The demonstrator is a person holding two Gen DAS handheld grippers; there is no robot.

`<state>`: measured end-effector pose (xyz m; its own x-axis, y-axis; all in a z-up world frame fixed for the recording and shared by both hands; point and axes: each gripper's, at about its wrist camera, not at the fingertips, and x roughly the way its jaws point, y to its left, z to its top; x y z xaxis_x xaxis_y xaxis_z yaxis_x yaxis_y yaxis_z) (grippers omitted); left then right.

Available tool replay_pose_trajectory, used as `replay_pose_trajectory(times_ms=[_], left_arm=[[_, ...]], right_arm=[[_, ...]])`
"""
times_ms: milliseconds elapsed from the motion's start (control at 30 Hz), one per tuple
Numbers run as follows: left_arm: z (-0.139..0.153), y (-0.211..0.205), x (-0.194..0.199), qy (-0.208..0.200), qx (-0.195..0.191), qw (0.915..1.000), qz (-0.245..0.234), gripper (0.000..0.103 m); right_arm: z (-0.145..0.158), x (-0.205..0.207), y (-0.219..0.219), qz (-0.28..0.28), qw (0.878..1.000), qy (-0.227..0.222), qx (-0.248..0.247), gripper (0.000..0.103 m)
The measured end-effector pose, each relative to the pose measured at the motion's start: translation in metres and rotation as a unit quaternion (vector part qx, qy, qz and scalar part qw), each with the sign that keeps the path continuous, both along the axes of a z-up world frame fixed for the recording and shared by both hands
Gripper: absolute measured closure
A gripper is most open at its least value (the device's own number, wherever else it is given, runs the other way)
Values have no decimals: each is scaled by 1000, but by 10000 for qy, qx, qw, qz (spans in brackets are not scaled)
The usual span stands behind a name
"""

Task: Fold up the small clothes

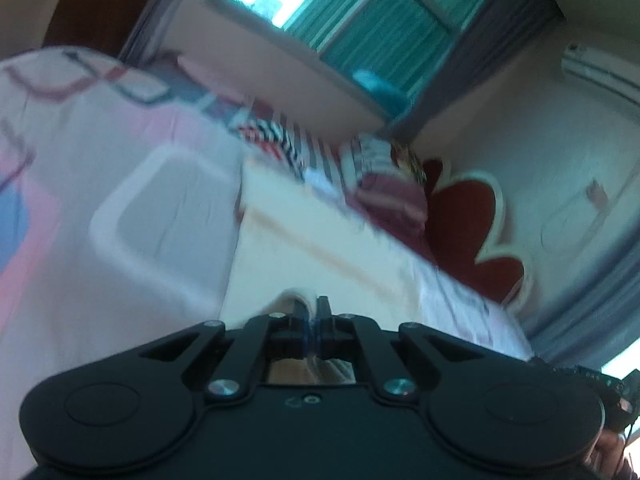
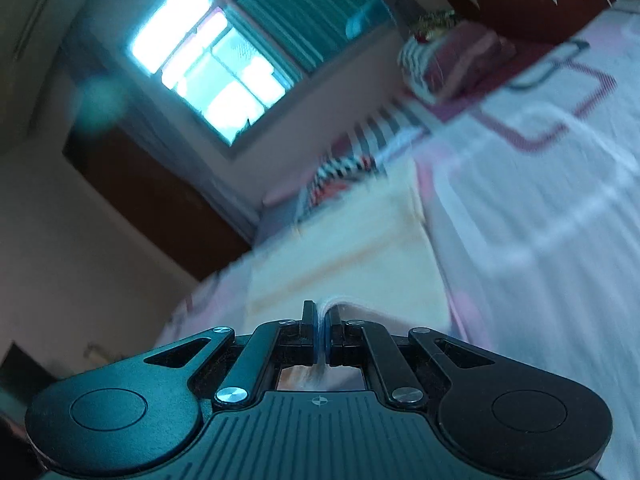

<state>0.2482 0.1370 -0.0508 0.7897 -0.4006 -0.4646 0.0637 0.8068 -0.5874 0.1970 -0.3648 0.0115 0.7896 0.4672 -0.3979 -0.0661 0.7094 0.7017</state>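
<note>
Clearly you have the cream garment (image 1: 320, 240) pinched at two points so it can be raised off the pink bedsheet (image 1: 100, 160) and carried over for a fold. Your left gripper (image 1: 313, 312) has its jaws pressed together on a rounded bit of the cloth's near edge, and the rest of the garment stretches away from the tips toward the striped clothes (image 1: 276, 140) farther up the bed. Your right gripper (image 2: 321, 320) is likewise clamped, with a thin white fold of hem showing between its fingers; the cream garment (image 2: 344, 248) spreads ahead of it. Both views are blurred, so finer detail is lost.
</note>
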Motion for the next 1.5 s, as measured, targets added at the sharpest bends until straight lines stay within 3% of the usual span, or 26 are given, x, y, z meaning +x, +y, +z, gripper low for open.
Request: replay_pose_trajectory(times_ms=[100, 200, 367, 533, 833, 1000, 1067, 1100, 1133, 1200, 1267, 1333, 1400, 1500], left_arm=[[14, -7, 43, -81, 71, 9998, 177, 101], [11, -16, 94, -3, 124, 9997, 225, 101], [-12, -23, 180, 255, 216, 9991, 241, 101], [-34, -29, 238, 463, 399, 9979, 224, 101], [-77, -35, 290, 781, 510, 9955, 143, 101], [-87, -36, 306, 765, 465, 9959, 91, 100], [-86, -36, 308, 644, 390, 9971, 92, 96], [-84, -34, 308, 522, 283, 9981, 147, 81], [-82, -33, 307, 417, 178, 9988, 204, 72], [-76, -31, 306, 239, 83, 9992, 300, 57], [-71, -30, 308, 160, 108, 9995, 255, 57], [-69, -31, 309, 145, 308, 9992, 192, 57], [-68, -36, 310, 182, 686, 9975, 72, 57], [-70, -48, 313, 274, 1280, 9912, -176, 60]], right_arm=[[14, 46, -8, -70, 9998, -105, 159, 101], [9, 102, -15, -47, 9999, -69, 139, 101], [-31, 194, -23, -34, 9996, 231, 127, 101], [-84, 266, -34, -79, 9975, 631, 321, 101], [-124, 323, -40, -31, 9948, 897, 484, 101], [-135, 341, -38, 65, 9945, 936, 464, 100], [-136, 342, -38, 112, 9952, 792, 558, 100], [-134, 342, -38, 125, 9960, 723, 503, 96], [-131, 341, -37, 95, 9968, 685, 408, 88], [-126, 337, -38, -31, 9986, 464, 268, 22], [-118, 331, -41, -200, 9997, 119, 82, 20], [-114, 330, -42, -74, 9999, 95, 21, 23], [-109, 326, -39, 93, 9996, 12, -264, 37], [-109, 326, -27, 354, 9974, 21, -629, 45]])
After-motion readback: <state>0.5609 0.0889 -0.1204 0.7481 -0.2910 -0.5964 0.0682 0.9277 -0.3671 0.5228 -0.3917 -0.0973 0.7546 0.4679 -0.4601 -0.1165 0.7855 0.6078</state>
